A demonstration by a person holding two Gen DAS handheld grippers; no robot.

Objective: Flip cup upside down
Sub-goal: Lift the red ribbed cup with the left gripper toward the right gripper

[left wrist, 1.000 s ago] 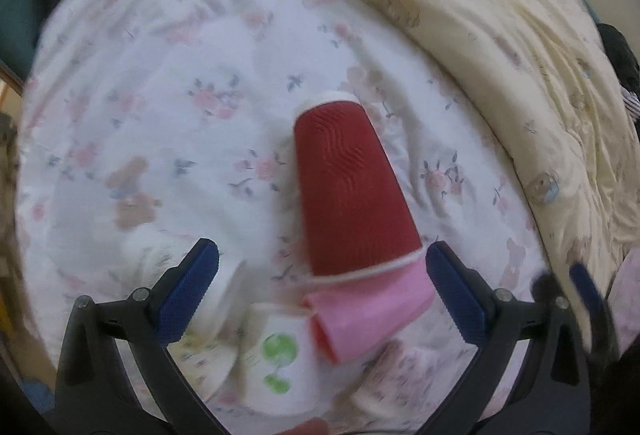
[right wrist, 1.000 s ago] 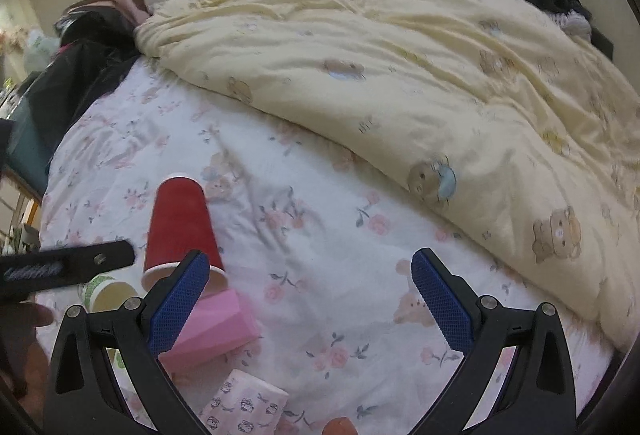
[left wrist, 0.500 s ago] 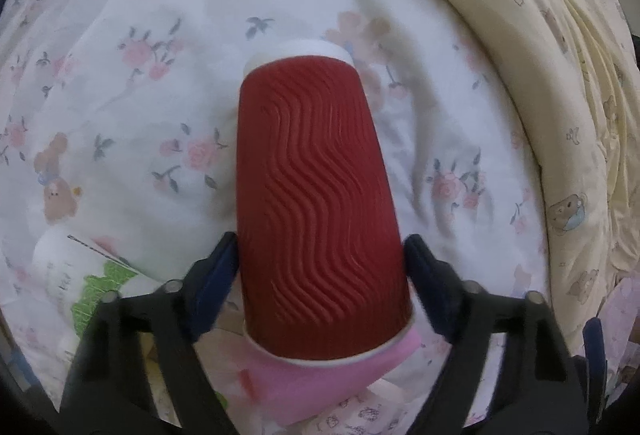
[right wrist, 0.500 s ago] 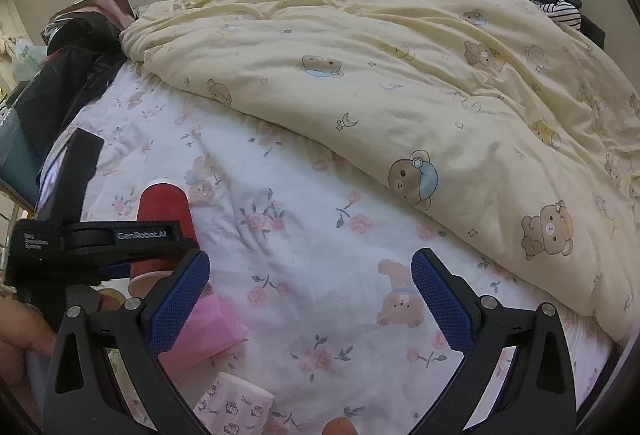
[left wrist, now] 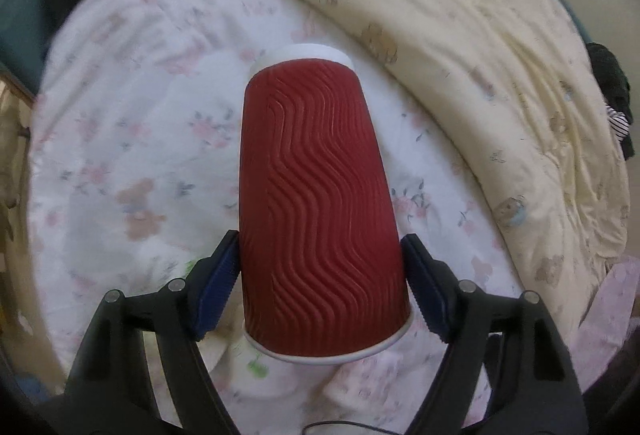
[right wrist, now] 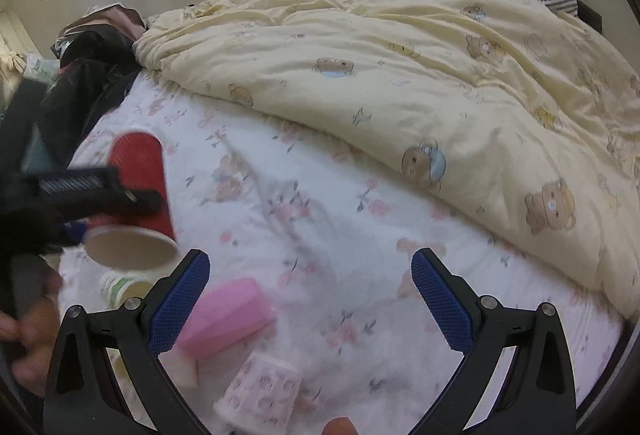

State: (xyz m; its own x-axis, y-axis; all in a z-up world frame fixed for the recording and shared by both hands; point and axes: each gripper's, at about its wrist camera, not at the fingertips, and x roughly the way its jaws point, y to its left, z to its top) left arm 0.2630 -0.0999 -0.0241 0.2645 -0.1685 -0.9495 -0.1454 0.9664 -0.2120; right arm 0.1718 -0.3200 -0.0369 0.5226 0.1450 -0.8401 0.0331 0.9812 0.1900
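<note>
A red ribbed paper cup (left wrist: 316,203) fills the left wrist view, base pointing away and white rim toward the camera. My left gripper (left wrist: 320,291) is shut on its lower sides and holds it above the floral sheet (left wrist: 132,139). In the right wrist view the red cup (right wrist: 138,195) is in the air at the left, tilted, its open mouth facing down toward the camera, with the left gripper's black finger across it. My right gripper (right wrist: 308,299) is open and empty over the sheet (right wrist: 328,219).
A pink cup (right wrist: 224,315), a green-print cup (right wrist: 120,287) and a patterned pink cup (right wrist: 260,391) lie on the sheet near my right gripper. A yellow bear-print duvet (right wrist: 420,75) covers the bed's far right. Dark clothes (right wrist: 88,75) lie at the far left.
My left gripper closed around the red cup and lifted it off the sheet, away from the pink cup. My right gripper stayed open, shifting only slightly.
</note>
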